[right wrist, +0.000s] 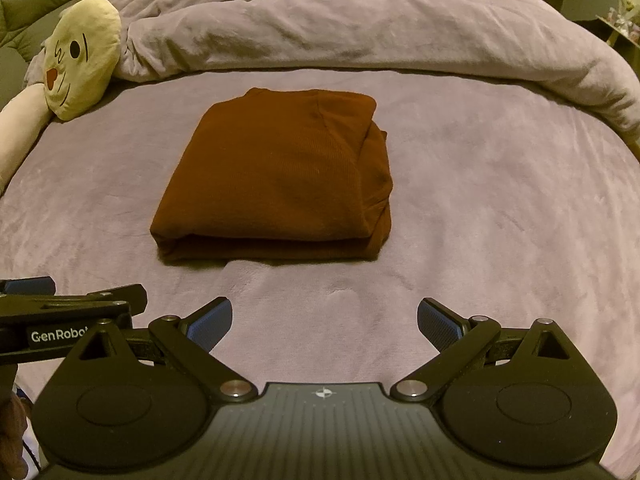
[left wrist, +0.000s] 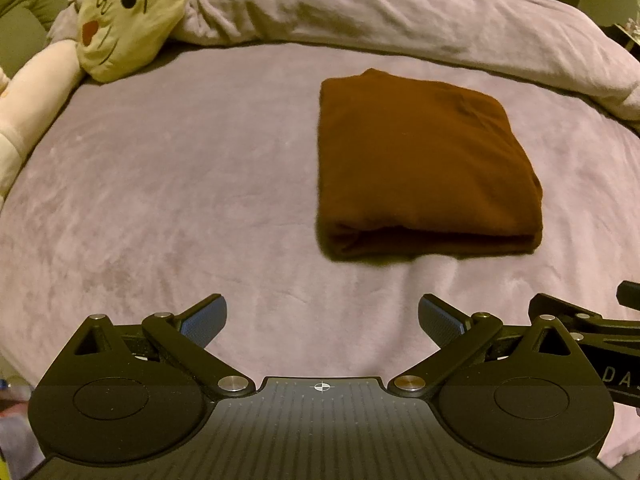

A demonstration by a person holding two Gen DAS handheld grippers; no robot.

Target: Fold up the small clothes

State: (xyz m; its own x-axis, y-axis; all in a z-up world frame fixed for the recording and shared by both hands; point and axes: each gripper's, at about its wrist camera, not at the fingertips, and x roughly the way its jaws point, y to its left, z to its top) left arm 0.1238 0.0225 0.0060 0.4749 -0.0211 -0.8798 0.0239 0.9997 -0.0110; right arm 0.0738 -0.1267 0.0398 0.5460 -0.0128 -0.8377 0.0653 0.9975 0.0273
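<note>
A brown garment lies folded into a thick rectangle on the mauve bed cover; it also shows in the right wrist view. My left gripper is open and empty, held back from the garment's near folded edge and a little to its left. My right gripper is open and empty, also short of the near edge, slightly to the garment's right. Each gripper's side shows in the other view: the right gripper's body and the left gripper's body.
A yellow plush cat pillow with a pale arm lies at the far left. A bunched mauve duvet runs across the back and right. Green cushions sit at the far left corner.
</note>
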